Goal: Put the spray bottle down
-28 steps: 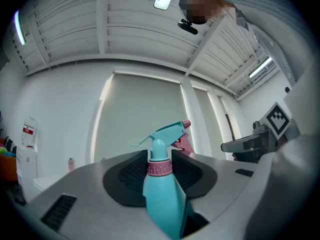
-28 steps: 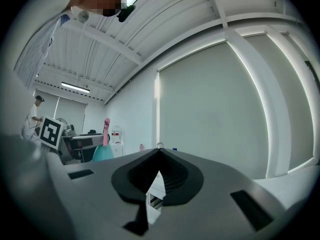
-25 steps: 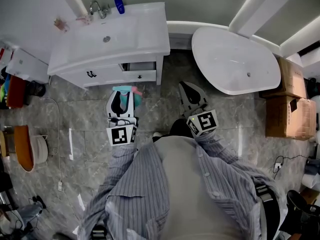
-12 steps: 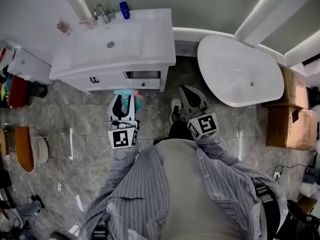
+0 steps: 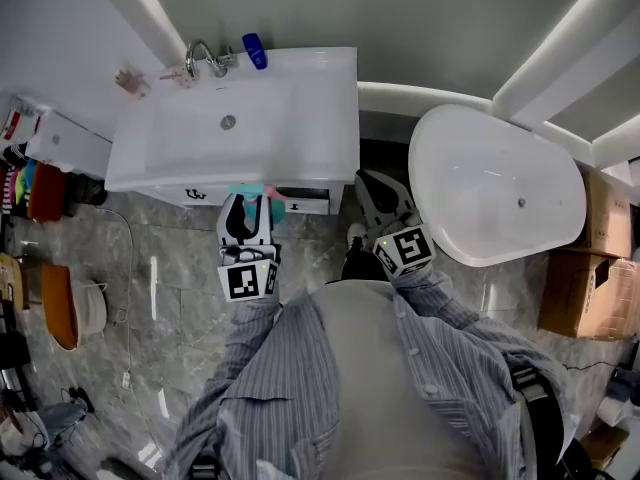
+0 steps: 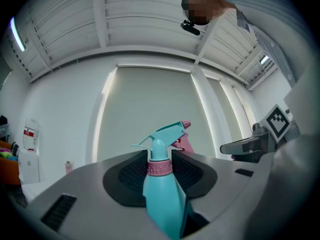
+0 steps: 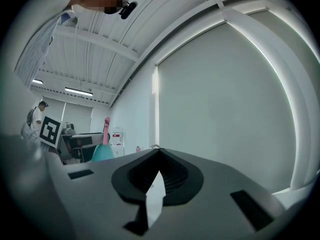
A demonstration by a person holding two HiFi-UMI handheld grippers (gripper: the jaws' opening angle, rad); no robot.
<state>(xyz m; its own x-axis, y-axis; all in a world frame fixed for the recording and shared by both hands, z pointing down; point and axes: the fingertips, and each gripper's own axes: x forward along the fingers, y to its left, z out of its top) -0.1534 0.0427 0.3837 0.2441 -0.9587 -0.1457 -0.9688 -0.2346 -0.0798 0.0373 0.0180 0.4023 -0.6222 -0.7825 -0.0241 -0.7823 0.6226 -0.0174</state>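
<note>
The vanity (image 5: 310, 118) stands before you, faucet (image 5: 203, 58) and small bottle (image 5: 255, 50) at its back edge, bathtub (image 5: 480, 178) to its right, boxes (image 5: 585, 293) farther right. Your left tool (image 5: 247, 203) holds the spray bottle (image 5: 252, 190) at the vanity's front edge.

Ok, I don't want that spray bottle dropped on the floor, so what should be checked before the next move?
1. Left gripper clamped on the spray bottle: ok.
2. Bottle upright, trigger head on top: ok.
3. Bare spot on the sink vanity top, right of the basin: ok.
4. Bottle over the vanity top: not ok, it is at the front edge.
5. Drawer shut: not ok, it looks ajar beside the bottle.
6. Right gripper empty, apart from the bottle: ok.
</note>
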